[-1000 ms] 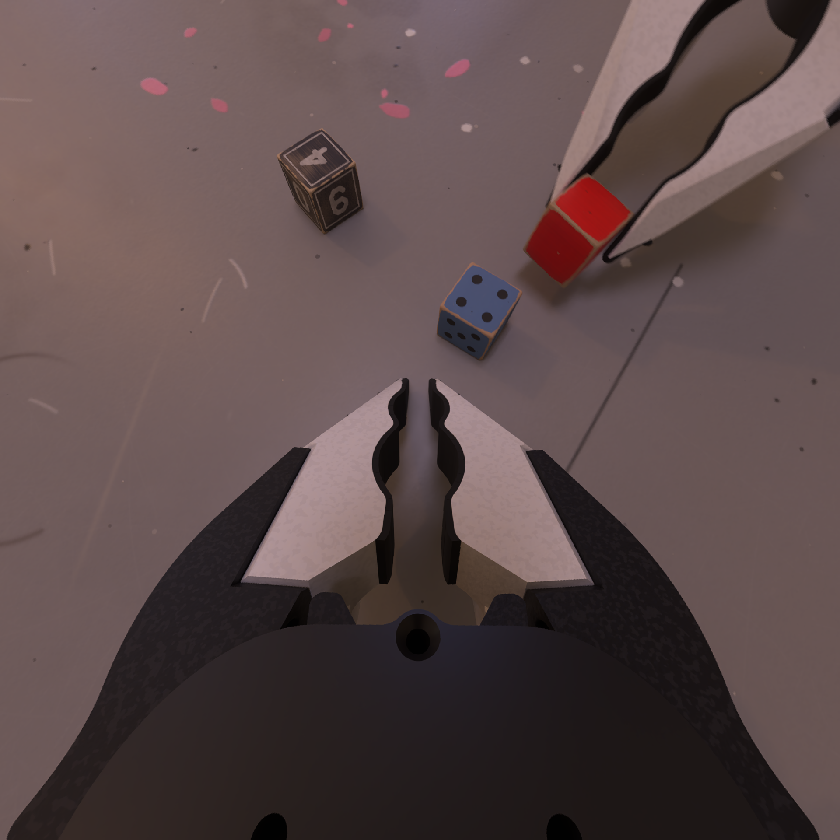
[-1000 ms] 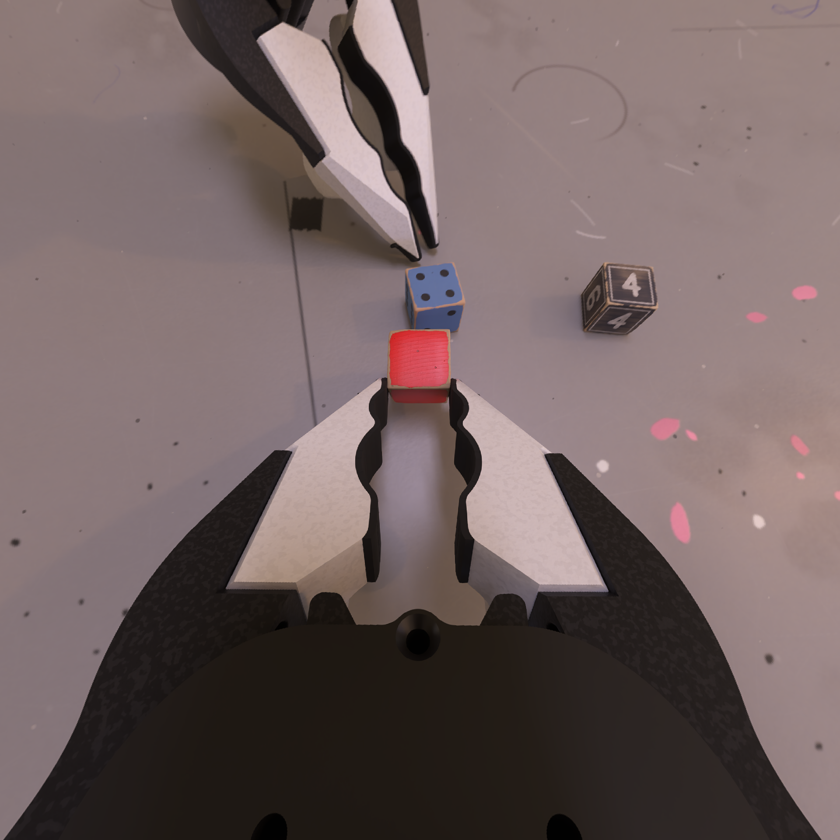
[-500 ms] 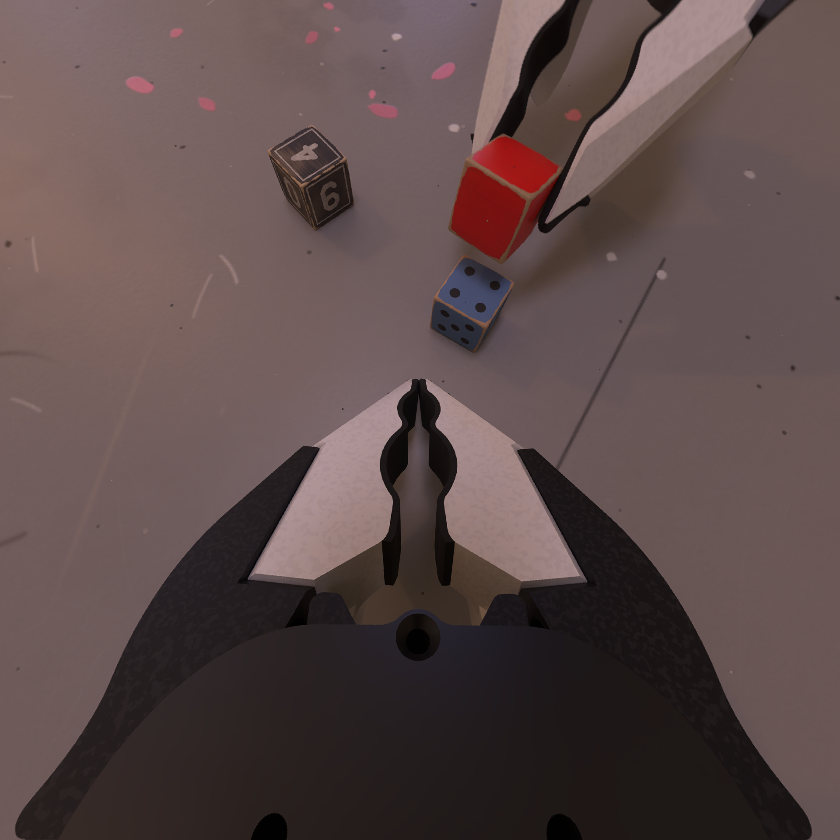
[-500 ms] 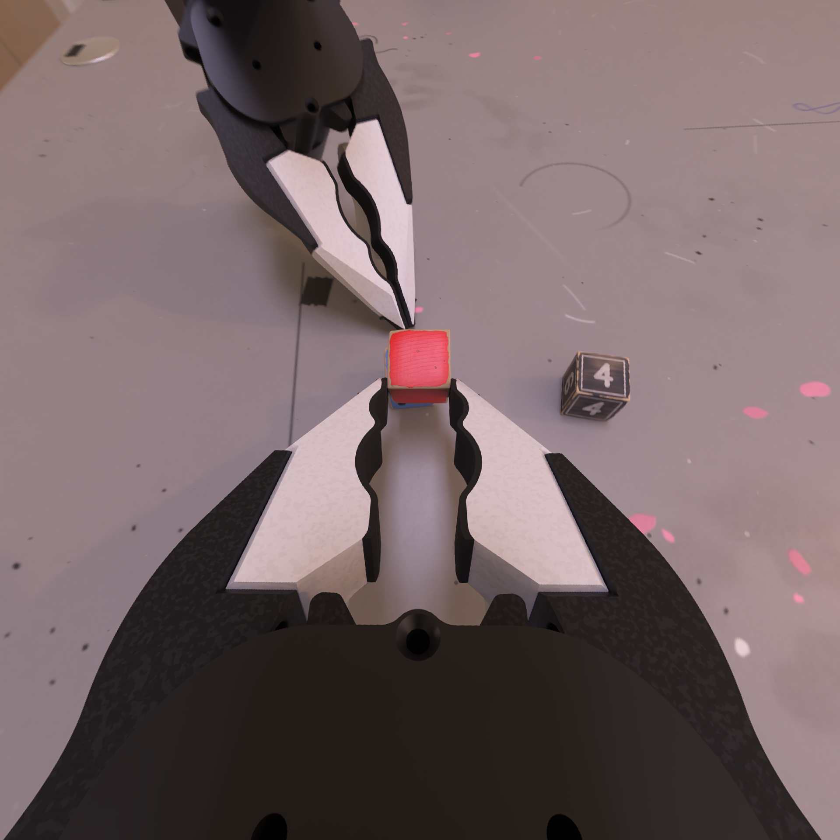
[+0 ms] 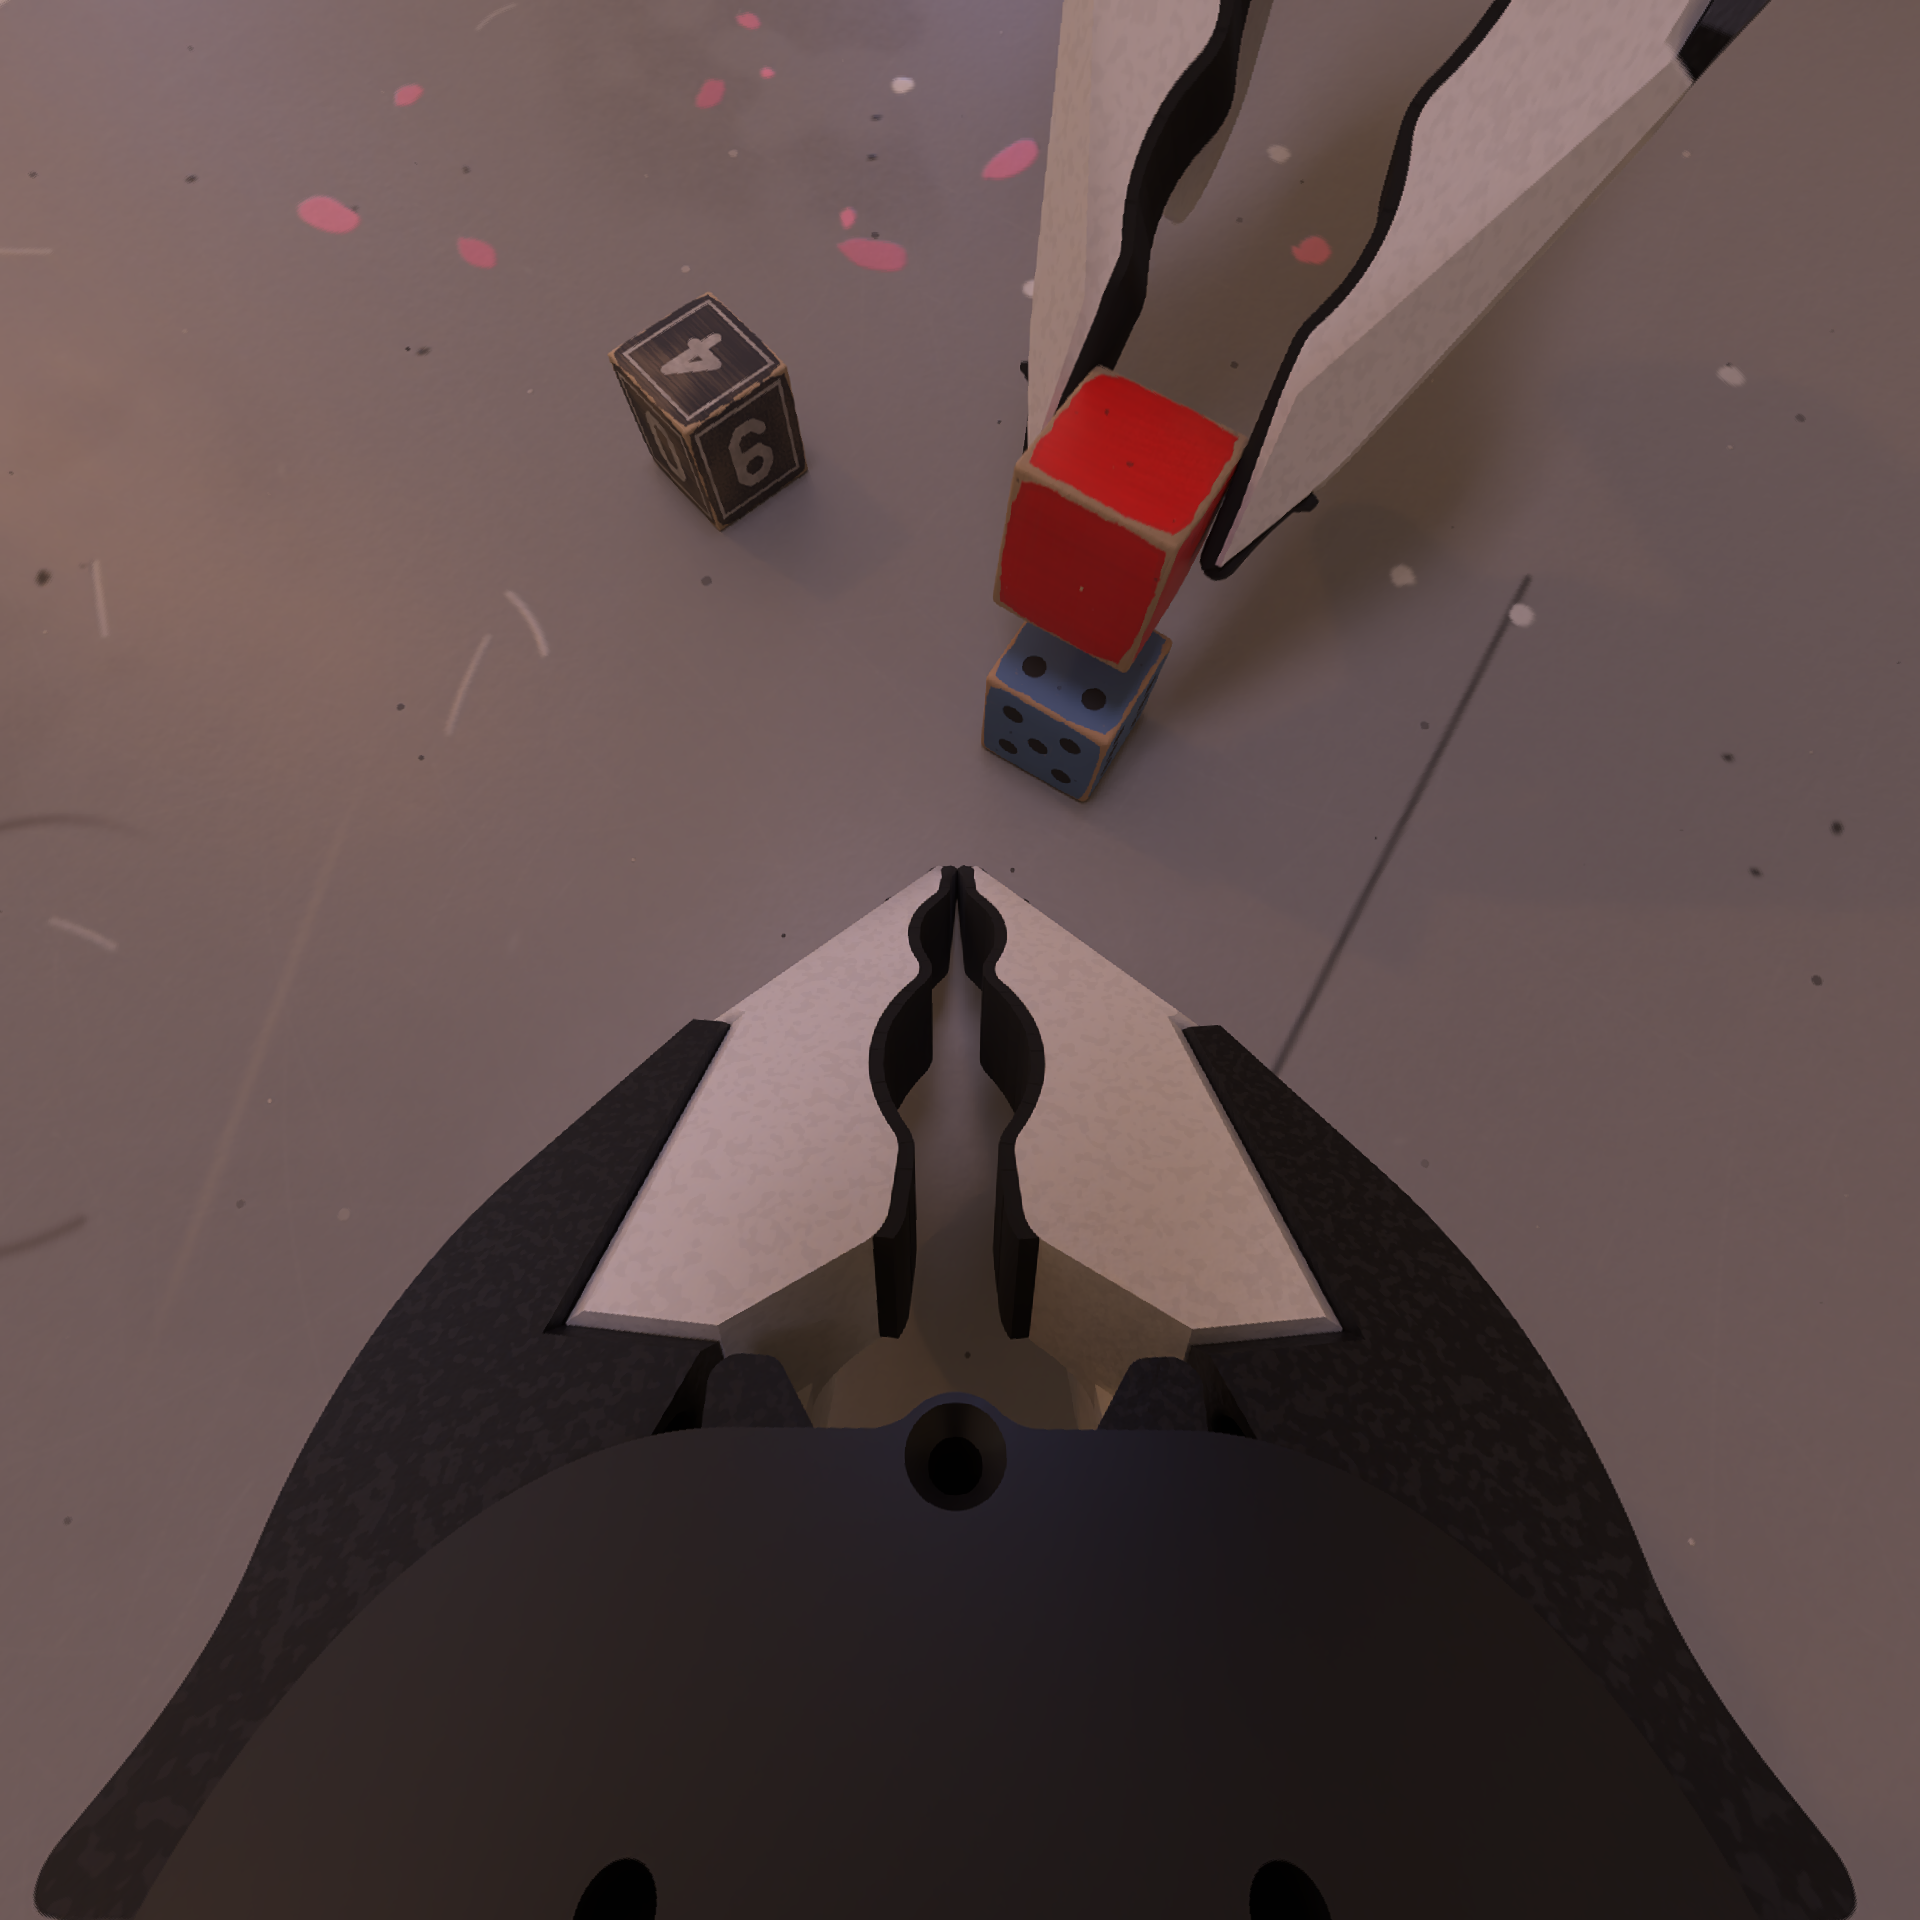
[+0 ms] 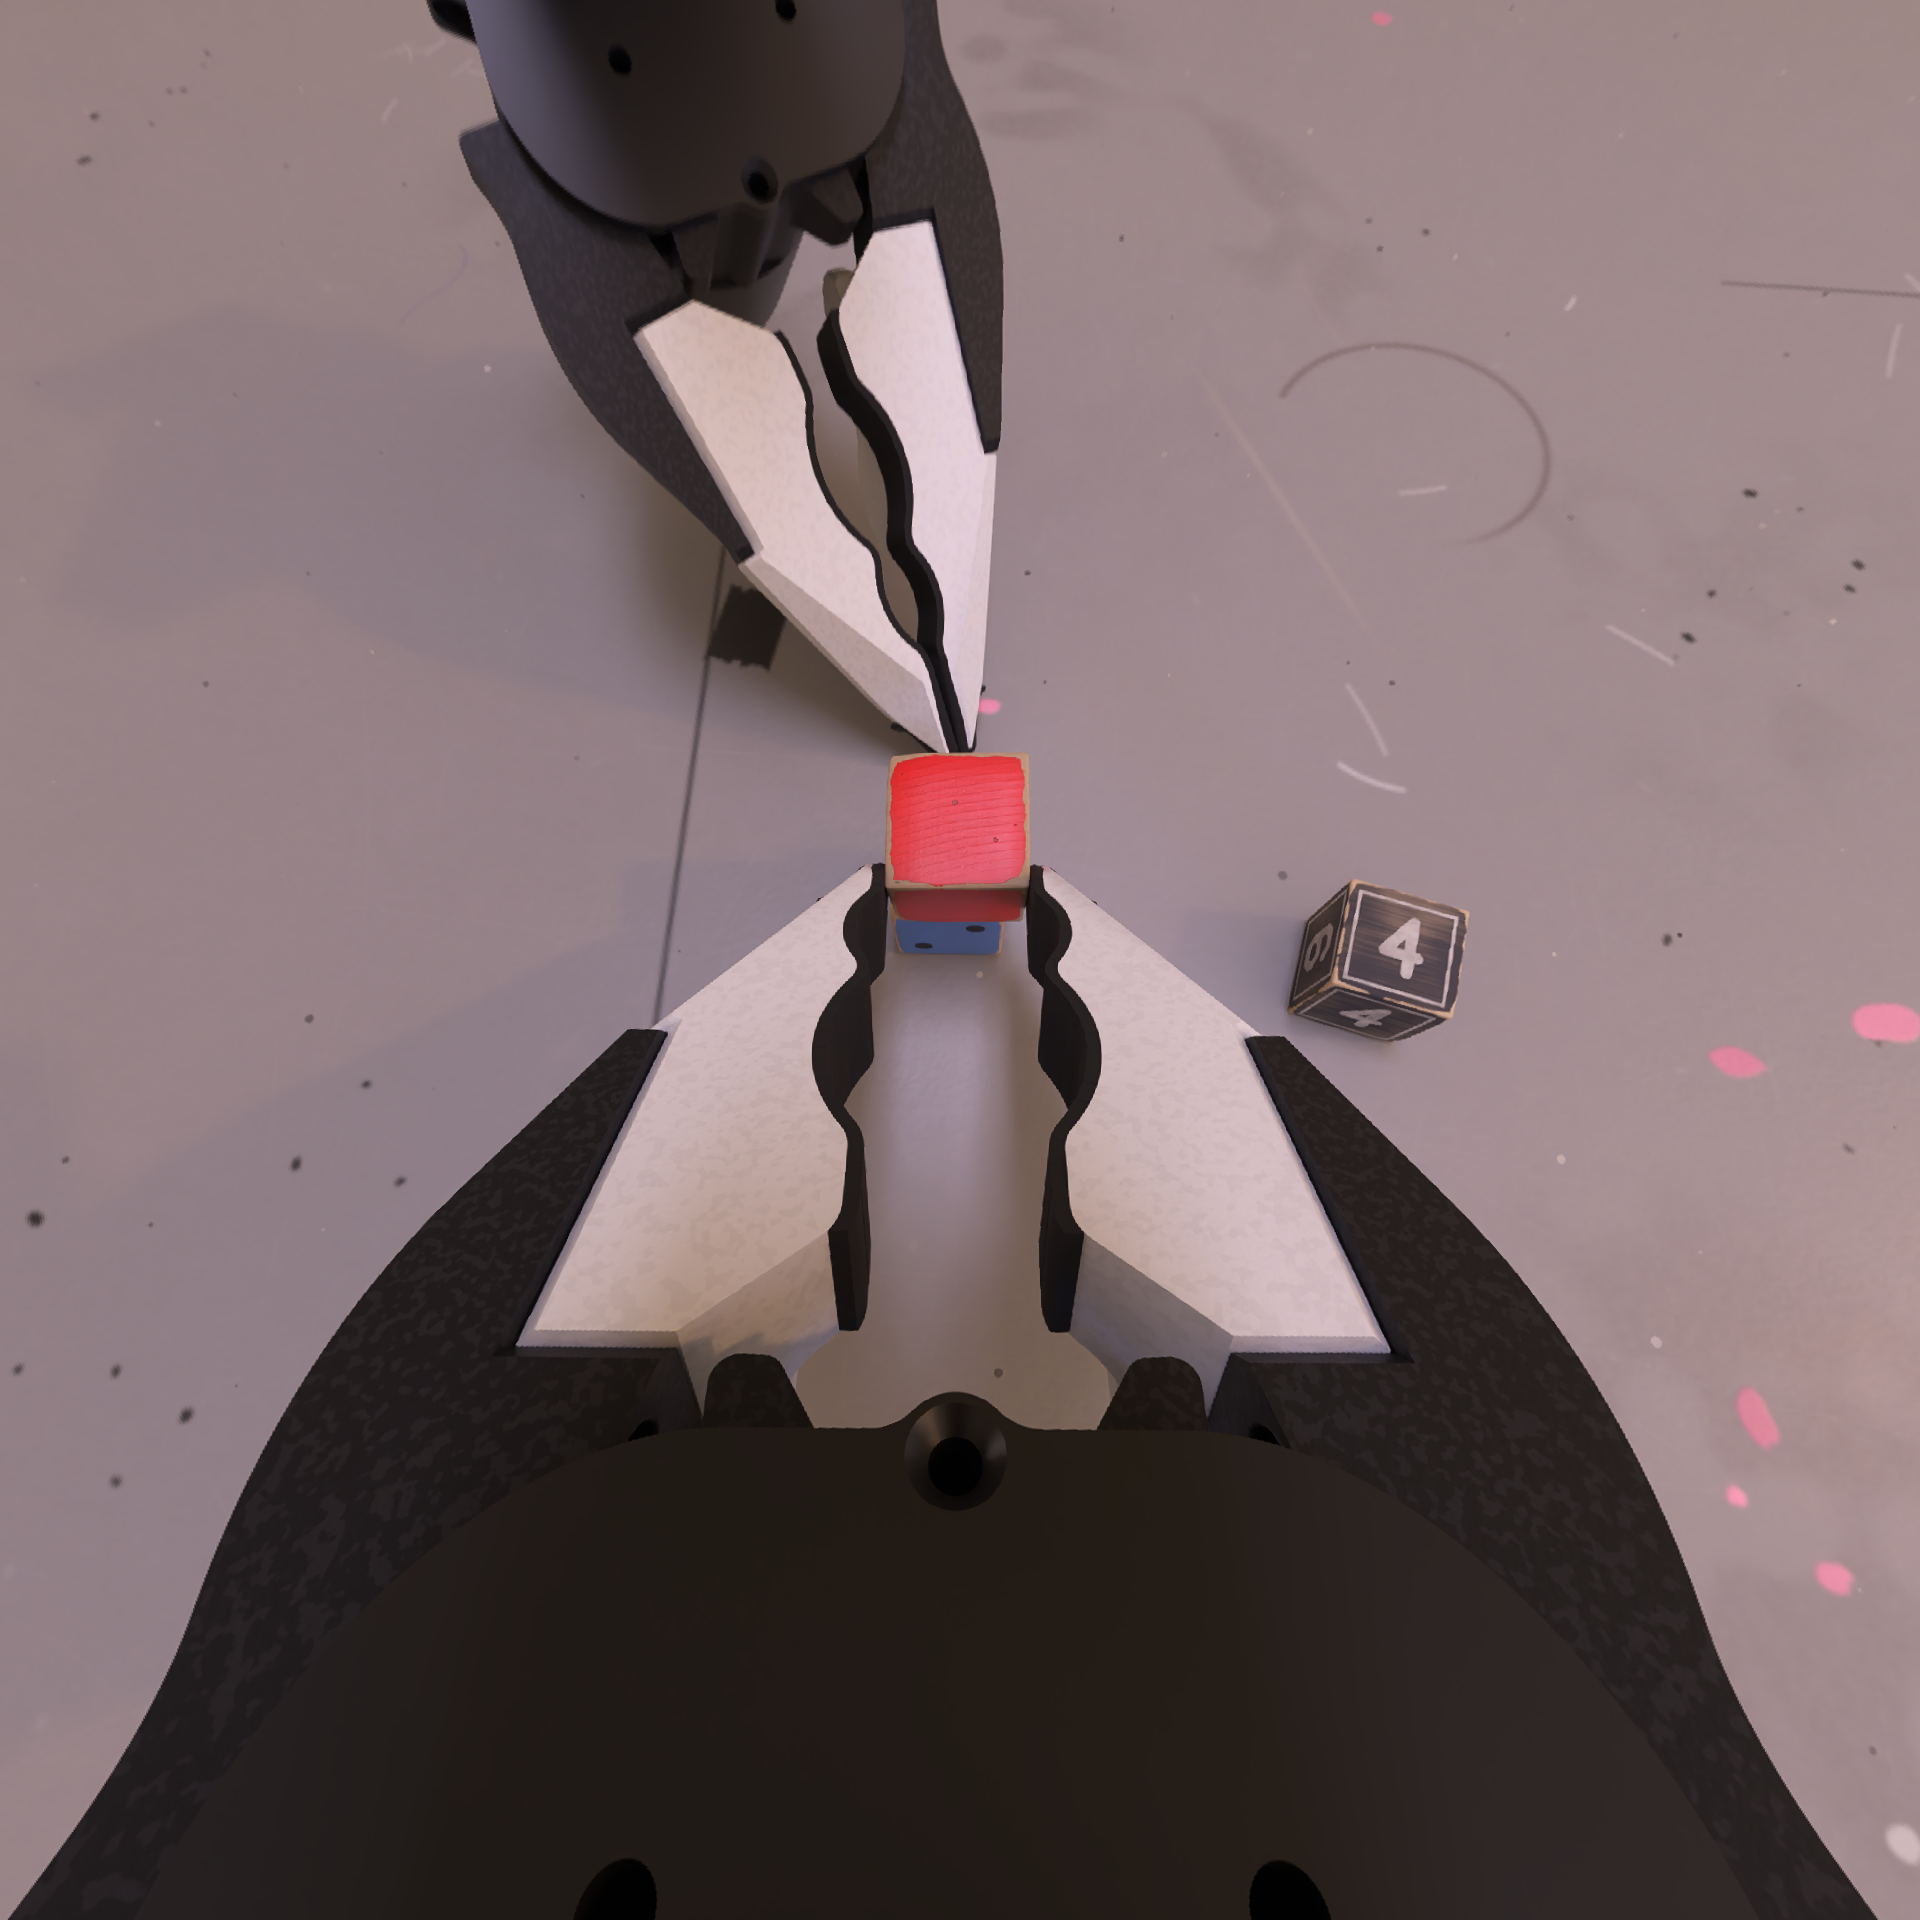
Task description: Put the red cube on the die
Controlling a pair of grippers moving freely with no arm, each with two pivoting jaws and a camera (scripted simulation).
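Note:
My right gripper (image 6: 956,878) is shut on the red cube (image 6: 958,821) and holds it right over the blue die (image 6: 948,938), which sits on the grey table. In the left wrist view the red cube (image 5: 1112,520) covers the far part of the die's (image 5: 1070,717) top. I cannot tell whether the two touch. The right gripper (image 5: 1138,488) comes down from the upper right. My left gripper (image 5: 956,873) is shut and empty, low over the table just short of the die. It also shows in the right wrist view (image 6: 951,738), behind the cube.
A black cube with numbers (image 5: 712,410) stands on the table (image 5: 416,935) to the die's left; in the right wrist view this cube (image 6: 1382,961) is to the right. A thin seam (image 5: 1392,831) crosses the table. Pink specks lie beyond.
The right gripper lifted the red cube off the table and carried it over the blue die. The left gripper's jaws closed fully and it stayed near the die.

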